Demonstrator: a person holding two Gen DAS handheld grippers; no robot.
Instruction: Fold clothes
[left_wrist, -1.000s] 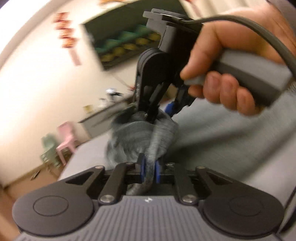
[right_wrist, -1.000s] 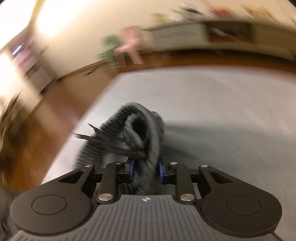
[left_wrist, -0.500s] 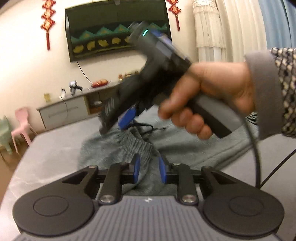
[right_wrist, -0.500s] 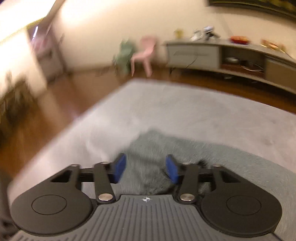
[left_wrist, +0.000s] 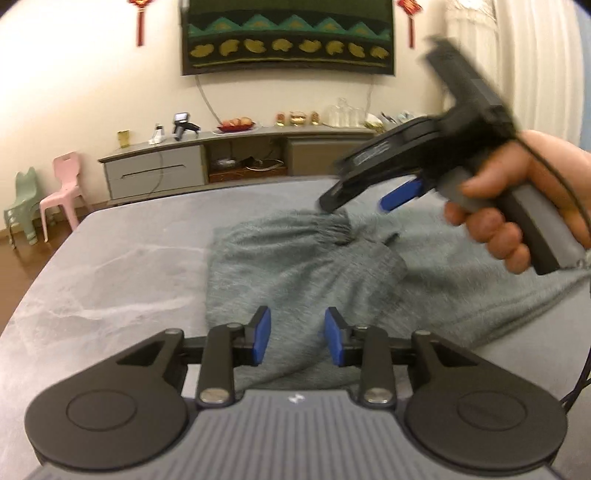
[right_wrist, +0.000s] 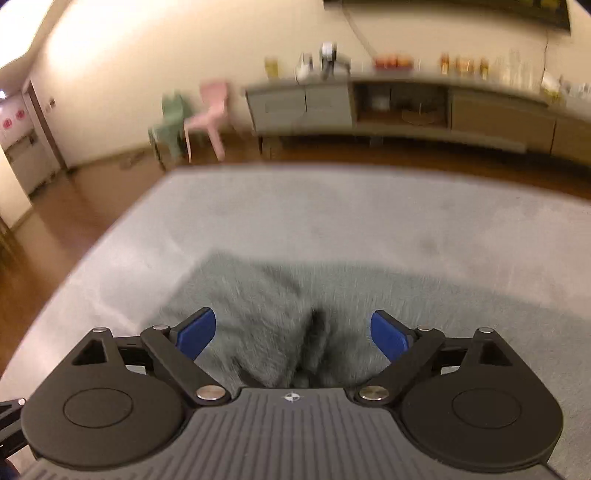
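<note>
A pair of grey sweatpants (left_wrist: 303, 273) lies flat on a grey-covered bed (left_wrist: 110, 280). The ribbed waistband (left_wrist: 332, 229) sits bunched toward the far end of the bed, facing the sideboard (left_wrist: 236, 158). From there the garment's long axis runs diagonally, the legs trailing toward the near right edge.

The left gripper (left_wrist: 297, 339) hovers over the near part of the fabric. Its blue pads (left_wrist: 263, 334) stand apart and its jaws are opening, pressing on nothing; cloth shows beneath the gap.

A hand (left_wrist: 517, 199) holds the right gripper (right_wrist: 293, 332) above the waistband, tilted downward. Its jaws are opening and stand wide, released, with the sweatpants below them untouched.

A pink child's chair (left_wrist: 61, 192) and a green one (left_wrist: 22, 203) stand by the wall.
</note>
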